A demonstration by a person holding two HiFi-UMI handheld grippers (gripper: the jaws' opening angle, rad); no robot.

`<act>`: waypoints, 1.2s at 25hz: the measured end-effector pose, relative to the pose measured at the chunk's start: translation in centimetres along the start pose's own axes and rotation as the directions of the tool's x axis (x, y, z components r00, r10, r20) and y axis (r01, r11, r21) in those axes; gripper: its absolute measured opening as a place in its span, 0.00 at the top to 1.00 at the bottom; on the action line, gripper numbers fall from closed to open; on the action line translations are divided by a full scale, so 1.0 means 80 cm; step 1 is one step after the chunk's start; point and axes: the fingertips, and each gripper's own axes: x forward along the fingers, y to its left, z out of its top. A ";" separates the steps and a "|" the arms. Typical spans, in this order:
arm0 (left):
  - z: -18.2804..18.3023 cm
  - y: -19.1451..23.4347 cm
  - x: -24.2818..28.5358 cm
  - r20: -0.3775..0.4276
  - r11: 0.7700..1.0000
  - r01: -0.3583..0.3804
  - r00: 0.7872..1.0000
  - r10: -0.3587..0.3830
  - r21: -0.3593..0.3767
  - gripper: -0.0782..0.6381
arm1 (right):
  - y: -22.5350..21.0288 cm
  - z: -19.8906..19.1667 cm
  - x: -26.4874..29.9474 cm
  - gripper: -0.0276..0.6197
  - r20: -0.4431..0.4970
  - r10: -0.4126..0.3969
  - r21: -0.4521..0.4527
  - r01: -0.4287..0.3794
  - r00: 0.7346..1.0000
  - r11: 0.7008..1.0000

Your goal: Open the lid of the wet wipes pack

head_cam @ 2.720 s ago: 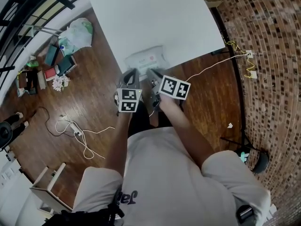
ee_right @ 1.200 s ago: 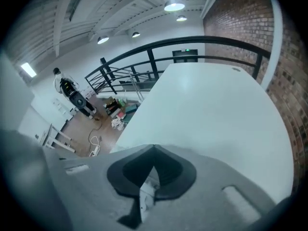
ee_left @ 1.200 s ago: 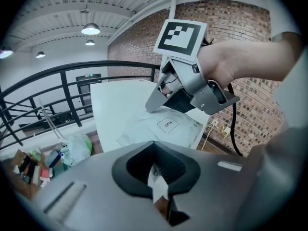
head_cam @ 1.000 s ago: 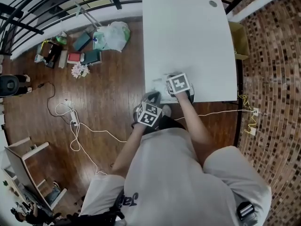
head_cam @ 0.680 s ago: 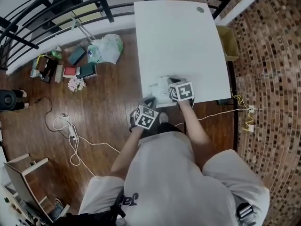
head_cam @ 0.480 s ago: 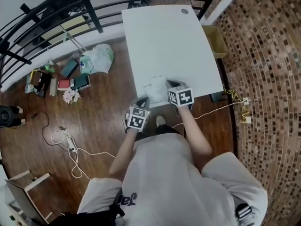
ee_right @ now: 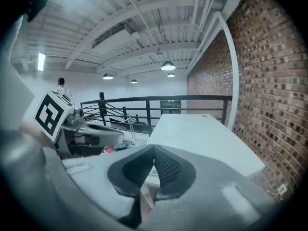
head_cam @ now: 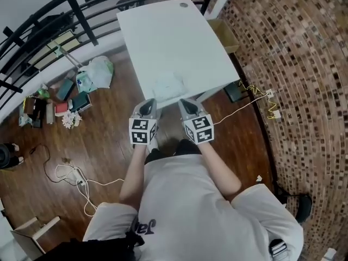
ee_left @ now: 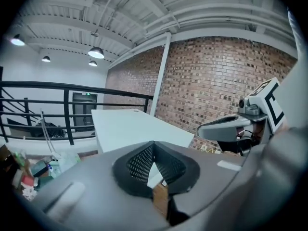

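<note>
The wet wipes pack (head_cam: 168, 84), white and flat, lies on the white table (head_cam: 174, 37) close to its near edge. Whether its lid stands open is too small to tell. Both grippers hang side by side over the wooden floor, just short of that edge and apart from the pack. My left gripper (head_cam: 149, 103) is shut with nothing between its pads (ee_left: 154, 145). My right gripper (head_cam: 184, 103) is likewise shut and empty (ee_right: 154, 148). Each gripper view looks along the table top and catches the other gripper at its side.
Bags and books (head_cam: 87, 80) lie on the floor left of the table, with a loose cable (head_cam: 73, 174) nearer me. A cardboard box (head_cam: 223, 31) stands at the table's right side beside the brick wall (head_cam: 293, 64). A black railing (head_cam: 81, 15) runs behind.
Both grippers have lifted and drawn back from the table toward the person. The right gripper, which was over the pack, has come off it. The pack stays on the table.
</note>
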 end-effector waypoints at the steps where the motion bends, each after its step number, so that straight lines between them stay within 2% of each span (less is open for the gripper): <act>1: 0.003 -0.010 -0.007 0.020 1.000 -0.019 1.000 0.019 0.014 0.87 | 0.000 0.000 -0.014 0.97 0.025 -0.002 -0.002 0.002 1.000 1.000; 3: 0.013 -0.035 -0.025 0.082 0.995 -0.073 0.994 0.067 0.067 0.87 | -0.007 -0.001 -0.044 0.97 0.075 -0.007 0.010 0.006 0.997 1.000; 6: 0.027 -0.071 -0.064 0.187 0.979 -0.155 0.974 0.130 0.128 0.87 | -0.012 -0.001 -0.094 0.97 0.152 0.001 0.019 -0.004 0.988 1.000; 10: 0.017 -0.139 -0.132 0.273 0.955 -0.285 0.928 0.252 0.086 0.87 | -0.006 -0.027 -0.184 0.97 0.223 0.051 -0.006 -0.051 0.973 0.999; 12: -0.008 -0.204 -0.150 0.275 0.948 -0.315 0.917 0.289 0.053 0.87 | -0.025 -0.066 -0.237 0.97 0.219 0.042 0.057 -0.055 0.975 0.997; 15: -0.047 -0.298 -0.173 0.217 0.949 -0.307 0.933 0.287 0.064 0.87 | -0.031 -0.125 -0.279 0.97 0.132 0.076 0.159 -0.097 0.988 0.983; 17: -0.067 -0.328 -0.199 0.177 0.946 -0.314 0.938 0.298 0.073 0.87 | -0.006 -0.141 -0.303 0.97 0.088 0.131 0.151 -0.143 0.987 0.978; 19: -0.065 -0.333 -0.224 0.183 0.940 -0.337 0.929 0.322 0.058 0.87 | 0.018 -0.131 -0.327 0.97 0.104 0.168 0.097 -0.178 0.980 0.979; 22: -0.026 -0.331 -0.240 0.251 0.931 -0.362 0.906 0.340 0.046 0.87 | 0.025 -0.095 -0.345 0.97 0.156 0.171 0.031 -0.178 0.973 0.984; 27: 0.016 -0.338 -0.260 0.371 0.909 -0.396 0.869 0.327 0.127 0.87 | 0.006 -0.035 -0.361 0.97 0.238 0.138 -0.016 -0.138 0.961 0.990; 29: 0.018 -0.330 -0.269 0.380 0.908 -0.400 0.865 0.328 0.125 0.87 | 0.009 -0.012 -0.360 0.97 0.276 0.125 -0.023 -0.123 0.953 0.992; 30: 0.018 -0.325 -0.273 0.378 0.914 -0.394 0.864 0.332 0.097 0.87 | 0.014 -0.007 -0.358 0.97 0.284 0.124 -0.025 -0.122 0.951 0.992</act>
